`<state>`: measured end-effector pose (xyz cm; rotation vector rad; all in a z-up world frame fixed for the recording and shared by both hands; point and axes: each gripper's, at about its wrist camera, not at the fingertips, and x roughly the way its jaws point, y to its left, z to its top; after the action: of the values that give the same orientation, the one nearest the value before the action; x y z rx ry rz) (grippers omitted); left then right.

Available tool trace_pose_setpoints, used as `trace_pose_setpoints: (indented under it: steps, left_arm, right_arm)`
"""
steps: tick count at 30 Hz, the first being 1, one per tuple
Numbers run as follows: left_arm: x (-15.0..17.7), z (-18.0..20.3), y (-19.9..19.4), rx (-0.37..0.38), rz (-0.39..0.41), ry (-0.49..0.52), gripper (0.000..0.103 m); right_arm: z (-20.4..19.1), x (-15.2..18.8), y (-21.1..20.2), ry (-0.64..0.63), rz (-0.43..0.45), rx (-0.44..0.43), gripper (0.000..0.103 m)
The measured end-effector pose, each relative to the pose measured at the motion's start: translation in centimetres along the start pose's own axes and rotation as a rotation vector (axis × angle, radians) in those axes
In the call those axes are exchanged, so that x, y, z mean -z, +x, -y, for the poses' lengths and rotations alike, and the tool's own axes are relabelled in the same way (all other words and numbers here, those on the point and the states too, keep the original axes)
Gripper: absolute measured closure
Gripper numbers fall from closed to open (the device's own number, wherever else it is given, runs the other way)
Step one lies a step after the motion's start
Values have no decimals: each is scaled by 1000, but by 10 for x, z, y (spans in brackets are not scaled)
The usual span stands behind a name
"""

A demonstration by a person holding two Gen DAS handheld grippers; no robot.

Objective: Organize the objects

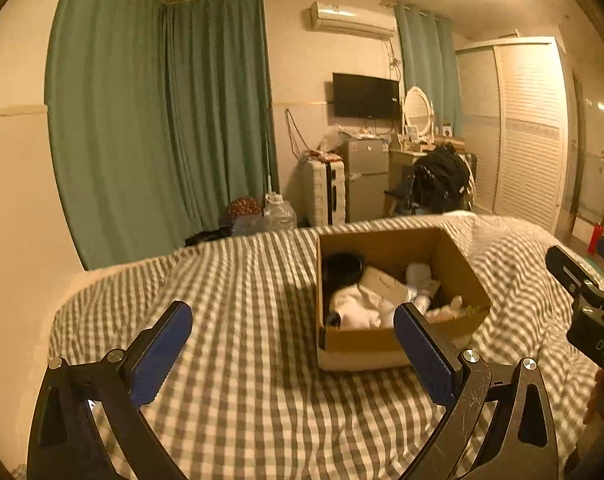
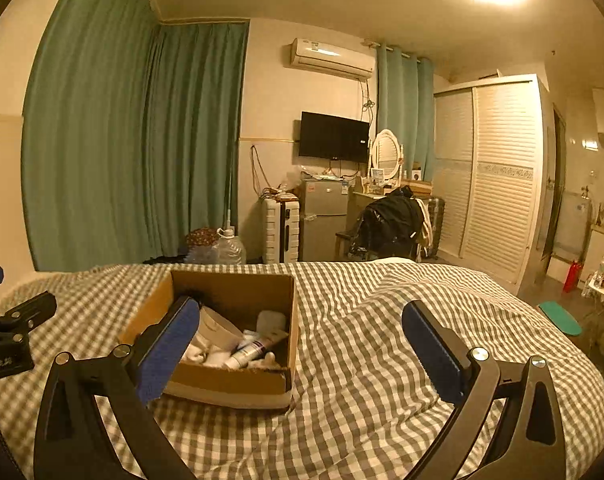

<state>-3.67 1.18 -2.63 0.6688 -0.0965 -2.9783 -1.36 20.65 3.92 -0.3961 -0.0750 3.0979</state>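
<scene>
An open cardboard box [image 2: 230, 380] sits on the checked bedcover [image 1: 242, 400], nearer the bed's far edge, holding white cloth items [image 1: 361, 308], a tube [image 2: 254, 350] and a dark object [image 1: 341, 268]. The left gripper [image 1: 292, 338] and the right gripper [image 2: 302, 338] both hover above the bedcover, jaws spread wide, grasping nothing.

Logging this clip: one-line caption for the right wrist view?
Open right claw above checked bedspread, cardboard box of toiletries ahead-left.
</scene>
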Motion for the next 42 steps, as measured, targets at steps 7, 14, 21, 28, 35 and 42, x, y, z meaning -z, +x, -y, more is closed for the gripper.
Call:
trace_pose_setpoints:
  steps: [7,14,21,28,35,42]
  left_arm:
    - [5,4,6,-18,-25,19,0]
    - [4,1,6,-20,-32,15,0]
    - [5,2,7,-10,-42,27,0]
    - [6,1,10,-1,-62,15,0]
    - [7,1,10,-2,-61,19,0]
    - [7,0,10,1,-61,18,0]
  right_arm:
    - [-3,21,13,5,-26,-7,1]
    - [3,27,20,38,-67,3,1]
    - [-1,29,20,15,-74,16,1]
    - [-2,30,24,13,-105,17,1]
    - [-3,31,24,14,-109,21,1]
    - [-6,31,24,1,-110,22,1]
